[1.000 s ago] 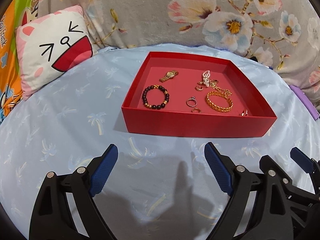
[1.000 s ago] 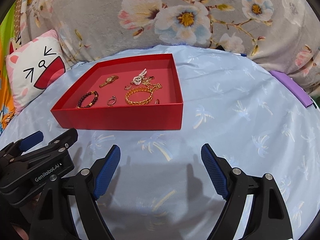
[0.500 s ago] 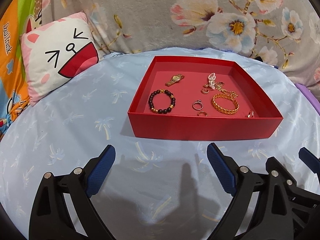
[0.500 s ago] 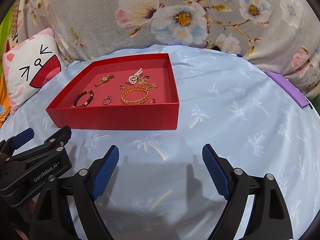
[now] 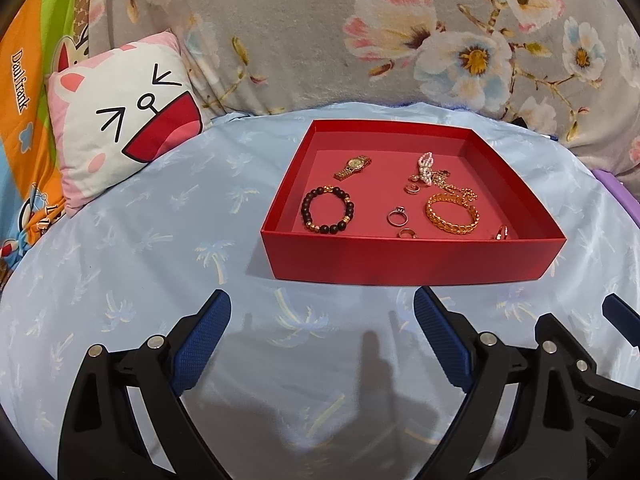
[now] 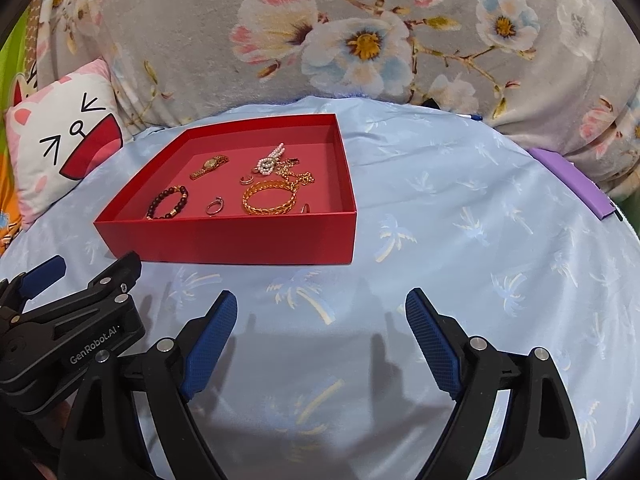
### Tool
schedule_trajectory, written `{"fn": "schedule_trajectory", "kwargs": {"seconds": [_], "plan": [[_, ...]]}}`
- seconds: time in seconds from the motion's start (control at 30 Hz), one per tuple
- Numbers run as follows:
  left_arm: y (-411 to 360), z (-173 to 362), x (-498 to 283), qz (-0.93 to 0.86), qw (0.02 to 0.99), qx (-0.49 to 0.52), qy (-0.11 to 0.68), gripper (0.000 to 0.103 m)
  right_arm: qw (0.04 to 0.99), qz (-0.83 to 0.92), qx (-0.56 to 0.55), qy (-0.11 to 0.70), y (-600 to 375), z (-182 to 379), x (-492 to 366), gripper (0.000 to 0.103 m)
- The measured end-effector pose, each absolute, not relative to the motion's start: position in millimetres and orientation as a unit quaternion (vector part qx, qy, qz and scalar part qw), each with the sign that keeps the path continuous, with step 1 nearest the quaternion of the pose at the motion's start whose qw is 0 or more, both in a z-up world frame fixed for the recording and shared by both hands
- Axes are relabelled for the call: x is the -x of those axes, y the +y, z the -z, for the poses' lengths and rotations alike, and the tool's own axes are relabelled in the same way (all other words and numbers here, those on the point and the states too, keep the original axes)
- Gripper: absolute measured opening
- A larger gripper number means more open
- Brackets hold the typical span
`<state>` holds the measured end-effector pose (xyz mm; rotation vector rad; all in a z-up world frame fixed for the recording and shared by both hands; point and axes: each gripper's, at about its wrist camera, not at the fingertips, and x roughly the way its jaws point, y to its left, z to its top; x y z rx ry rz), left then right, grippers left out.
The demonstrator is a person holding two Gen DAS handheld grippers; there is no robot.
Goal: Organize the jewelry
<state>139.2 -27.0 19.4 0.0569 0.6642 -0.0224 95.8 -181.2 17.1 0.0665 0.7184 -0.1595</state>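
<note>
A shallow red tray (image 5: 408, 260) (image 6: 240, 240) sits on the pale blue bedsheet. In it lie a gold watch (image 5: 353, 166) (image 6: 209, 166), a dark bead bracelet (image 5: 328, 215) (image 6: 169, 202), a gold chain bangle (image 5: 452, 213) (image 6: 269, 202), a pearl piece (image 5: 426, 166) (image 6: 271, 159), a gold necklace (image 5: 456, 185) and several small rings (image 5: 397, 216) (image 6: 215, 205). My left gripper (image 5: 322, 308) is open and empty, just short of the tray's near wall. My right gripper (image 6: 321, 304) is open and empty, near the tray's front right corner.
A cat-face cushion (image 5: 124, 120) (image 6: 60, 136) leans at the back left. A floral blanket (image 5: 360, 32) rises behind the tray. A purple flat object (image 6: 572, 180) lies at the right edge. The left gripper's body (image 6: 68, 320) shows at the right wrist view's lower left.
Both grippers have drifted slightly, so the tray sits a little lower and more to the right in the left view. The jaws stay open. Nothing in the tray has moved.
</note>
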Motion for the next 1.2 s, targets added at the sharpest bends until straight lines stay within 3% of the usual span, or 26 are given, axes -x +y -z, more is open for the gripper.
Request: {"fn": "schedule_trajectory", "kwargs": {"seconds": [1.2], "plan": [[-33, -19, -160, -0.018, 0.943, -0.036, 0.33, 0.088, 0.932, 0.076, -0.044, 0.351, -184, -18, -119, 0.085]]}}
